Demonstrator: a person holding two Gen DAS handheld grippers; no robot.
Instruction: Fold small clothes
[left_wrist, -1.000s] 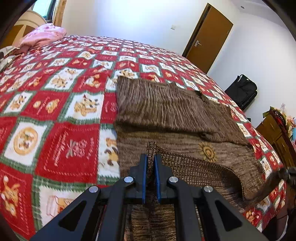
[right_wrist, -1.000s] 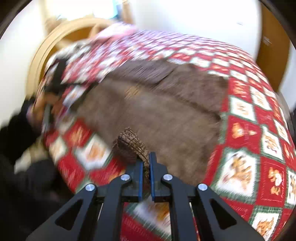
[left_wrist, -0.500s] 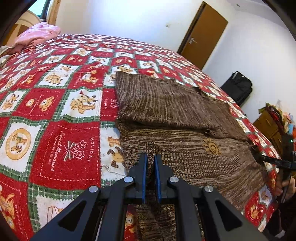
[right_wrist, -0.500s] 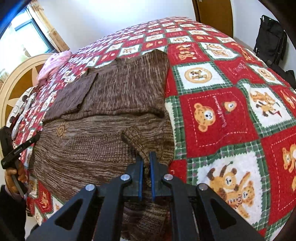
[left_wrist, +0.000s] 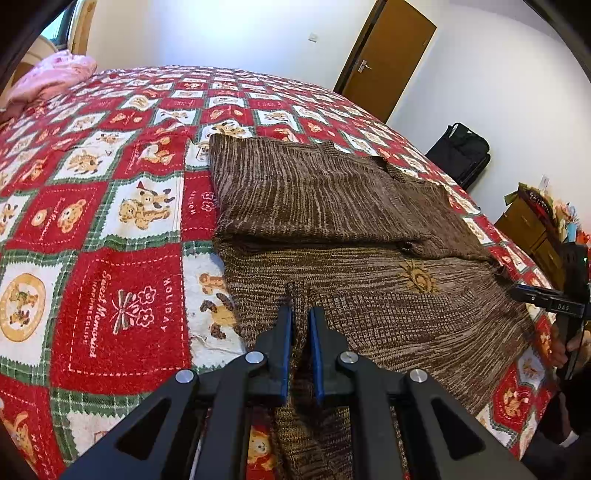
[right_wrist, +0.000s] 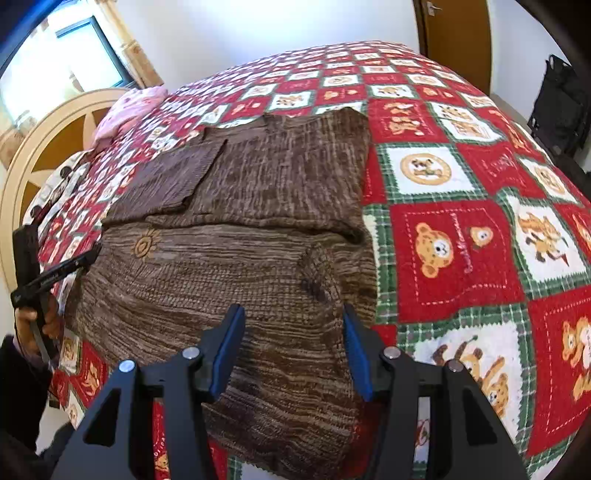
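White stitched lettering on a red square of the patchwork bedspread (left_wrist: 122, 310) reads "Sweet Memories", with "HOLIDAY" along one side of the square and a smaller line beside the script that looks like "HAPPINESS LIFE". A narrow red strip of the bedspread farther up again shows "HOLIDAY", partly cut off. The right gripper (left_wrist: 550, 299), seen at the frame's edge, carries small pale letters, perhaps "DAS", not clear.

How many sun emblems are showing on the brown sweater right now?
1. A single yellow sun emblem sits on the brown sweater, on the spread lower layer just below the folded-over part's edge. Others could be hidden under that fold.
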